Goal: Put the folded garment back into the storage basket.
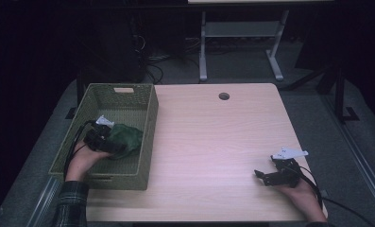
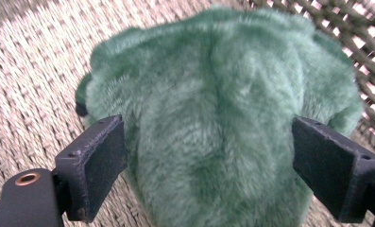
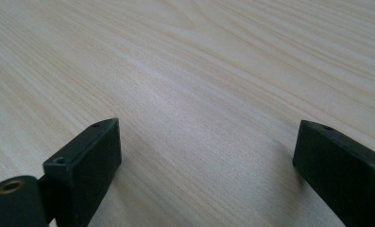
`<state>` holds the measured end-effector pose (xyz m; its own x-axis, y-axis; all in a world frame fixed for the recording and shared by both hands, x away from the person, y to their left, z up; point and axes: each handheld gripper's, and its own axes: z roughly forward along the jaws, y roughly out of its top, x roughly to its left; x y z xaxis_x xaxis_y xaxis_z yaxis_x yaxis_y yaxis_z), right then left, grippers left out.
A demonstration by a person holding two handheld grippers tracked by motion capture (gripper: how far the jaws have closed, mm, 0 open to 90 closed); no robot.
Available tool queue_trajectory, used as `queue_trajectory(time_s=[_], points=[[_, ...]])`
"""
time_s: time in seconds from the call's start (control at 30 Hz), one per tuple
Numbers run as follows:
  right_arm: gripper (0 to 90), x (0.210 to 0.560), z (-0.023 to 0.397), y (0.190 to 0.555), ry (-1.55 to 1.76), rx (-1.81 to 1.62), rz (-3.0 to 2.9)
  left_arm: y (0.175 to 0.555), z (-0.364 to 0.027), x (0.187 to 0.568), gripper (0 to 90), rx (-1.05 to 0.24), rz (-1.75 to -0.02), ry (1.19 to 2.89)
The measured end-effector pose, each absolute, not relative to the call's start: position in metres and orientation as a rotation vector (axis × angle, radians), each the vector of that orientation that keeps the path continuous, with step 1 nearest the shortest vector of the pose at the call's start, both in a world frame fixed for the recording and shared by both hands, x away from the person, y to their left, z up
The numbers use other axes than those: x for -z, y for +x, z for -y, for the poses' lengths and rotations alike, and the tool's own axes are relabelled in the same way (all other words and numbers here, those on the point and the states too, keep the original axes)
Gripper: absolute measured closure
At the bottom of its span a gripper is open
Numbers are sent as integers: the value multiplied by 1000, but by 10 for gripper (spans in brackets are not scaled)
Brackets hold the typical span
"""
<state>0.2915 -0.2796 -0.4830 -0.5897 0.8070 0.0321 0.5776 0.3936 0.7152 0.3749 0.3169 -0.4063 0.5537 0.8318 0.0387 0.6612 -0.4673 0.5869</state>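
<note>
Pale wood table (image 1: pixel 213 137) in a dark room; one woven basket (image 1: pixel 147 113), one green plush toy (image 2: pixel 213 118), probably loose between spread left gripper (image 2: pixel 208 161); right gripper (image 3: pixel 206 156) spread, empty.

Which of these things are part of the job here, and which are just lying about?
Part of the job:
- green plush toy
- woven basket
- left tongs, open around the toy

Just there:
- right tongs, open over bare table
- desk frame behind

Your left sleeve (image 1: pixel 72 201) is dark green plaid. Each matte black claw (image 1: pixel 265 176) has blocky jaws, a brass-ringed screw hole, a black cable.
</note>
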Motion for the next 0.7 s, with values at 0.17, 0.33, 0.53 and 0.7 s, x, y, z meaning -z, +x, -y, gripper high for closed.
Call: queue_trajectory(time_s=[0.17,0.33,0.53,0.7], points=[[81,483,280,291,1212,-1004,-2331,374,-321,401,127,-451,-1190,2210],[81,483,279,291,1218,-1002,-2327,376,-321,399,127,-412,-1171,2178],[81,483,279,291,1219,-1002,-2325,374,-323,392,128,-387,-1157,2118],[81,483,279,291,1218,-1001,-2325,372,-309,380,129,-377,-1109,2115]])
